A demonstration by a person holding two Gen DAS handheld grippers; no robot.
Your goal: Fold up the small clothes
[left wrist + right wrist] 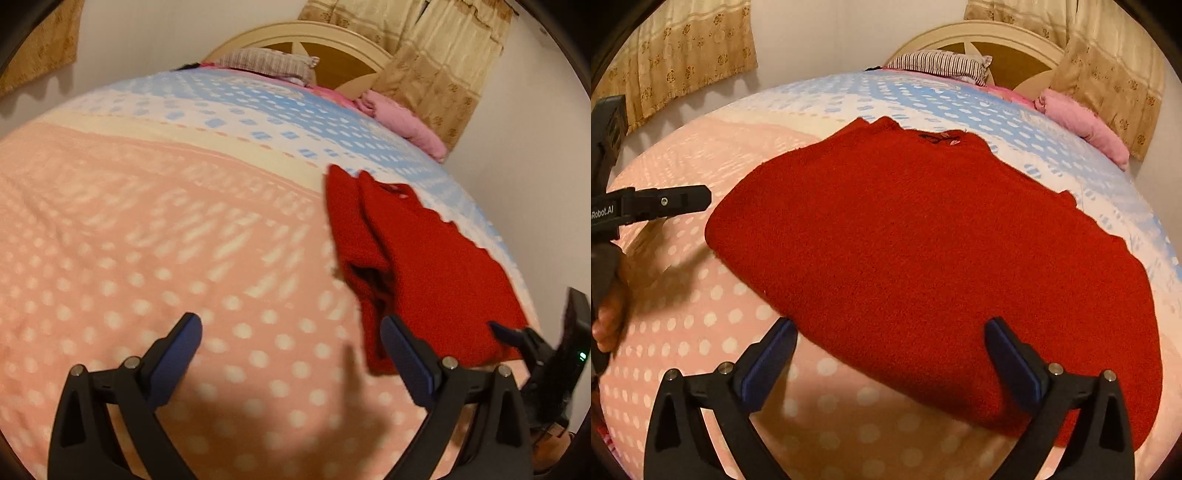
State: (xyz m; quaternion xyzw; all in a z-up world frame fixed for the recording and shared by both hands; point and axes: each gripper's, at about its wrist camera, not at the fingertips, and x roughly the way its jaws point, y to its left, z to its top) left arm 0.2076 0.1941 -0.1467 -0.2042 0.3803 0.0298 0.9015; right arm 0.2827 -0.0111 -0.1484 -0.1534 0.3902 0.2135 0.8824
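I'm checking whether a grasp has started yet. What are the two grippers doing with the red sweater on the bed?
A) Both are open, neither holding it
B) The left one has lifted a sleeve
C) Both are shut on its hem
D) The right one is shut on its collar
A: the right gripper has its fingers spread wide at the near edge of the red sweater, and the left gripper is open beside it over the bedspread.

Left wrist view rides low over the pink-dotted bedspread [147, 240], facing the headboard [317, 40], red garment [424, 266] off to its right. Right wrist view looks the same way from close over that garment [923, 240]. Both share bedspread, headboard, garment, curtains [679, 55].
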